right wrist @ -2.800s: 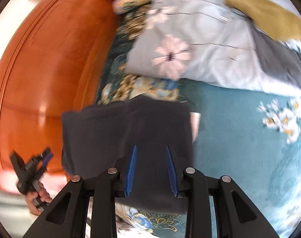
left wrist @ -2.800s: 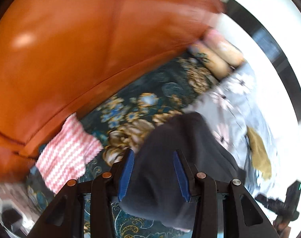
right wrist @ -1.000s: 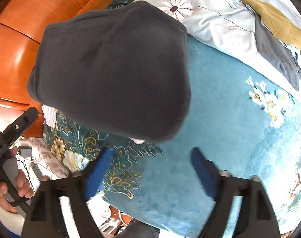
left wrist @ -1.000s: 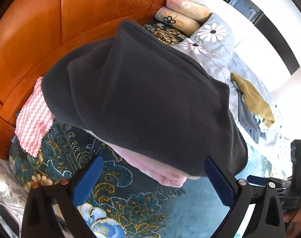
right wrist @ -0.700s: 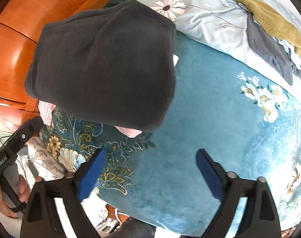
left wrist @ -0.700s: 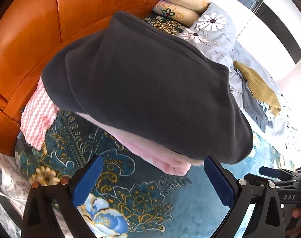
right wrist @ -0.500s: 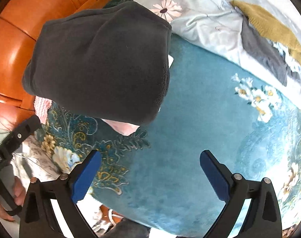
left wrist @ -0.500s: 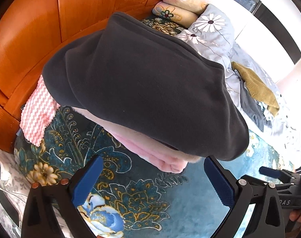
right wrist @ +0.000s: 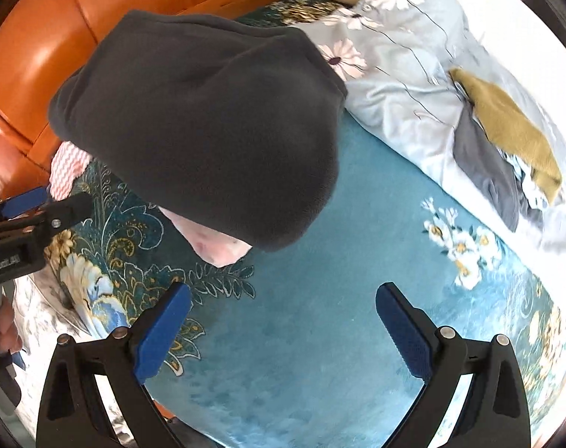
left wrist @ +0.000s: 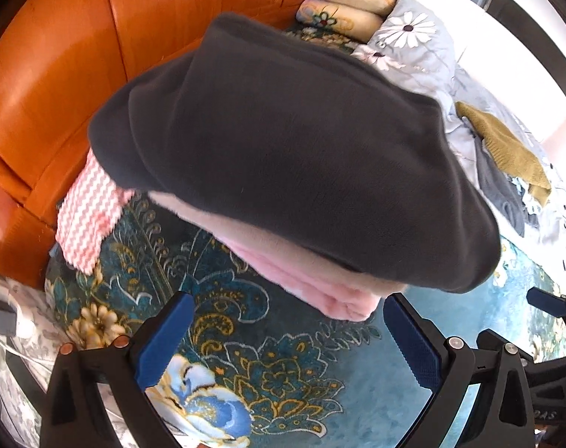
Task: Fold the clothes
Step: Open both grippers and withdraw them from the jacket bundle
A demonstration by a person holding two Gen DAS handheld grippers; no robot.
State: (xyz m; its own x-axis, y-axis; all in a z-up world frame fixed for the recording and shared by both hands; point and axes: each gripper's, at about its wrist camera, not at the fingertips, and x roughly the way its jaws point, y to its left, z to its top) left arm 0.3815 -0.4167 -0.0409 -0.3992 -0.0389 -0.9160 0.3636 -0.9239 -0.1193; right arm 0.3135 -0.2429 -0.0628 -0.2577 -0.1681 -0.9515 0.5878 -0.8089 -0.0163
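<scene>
At the far left an orange headboard (left wrist: 59, 74) is seen curving behind the bed. Just in front of it, a pink-and-white zigzag cloth (left wrist: 87, 216) is laid on the teal floral bedspread (left wrist: 275, 373), its upper edge tucked beneath the stack of folded clothes. That stack is made up of a dark grey fleece garment (left wrist: 290, 149), folded and laid on top, and a folded pink garment (left wrist: 312, 280) beneath it, whose edge is left showing along the near side. In the right wrist view the same dark fleece (right wrist: 208, 123) is seen lying near the headboard, with only a small patch of pink (right wrist: 215, 246) exposed at its near corner.

The left gripper (left wrist: 283, 339) is held over the bedspread in front of the stack, its blue pads spread wide apart with nothing between them. The right gripper (right wrist: 283, 332) is likewise held spread wide above bare teal bedspread, clear of the stack; its jaws have just been opening, and nothing is clasped between them.

Further right, a grey daisy-print quilt (right wrist: 402, 67) is bunched along the bed. Upon it an olive-yellow garment (right wrist: 506, 123) and a grey garment (right wrist: 484, 171) are heaped, unfolded. Rolled floral pillows (left wrist: 342, 3) are lodged at the top against the headboard.
</scene>
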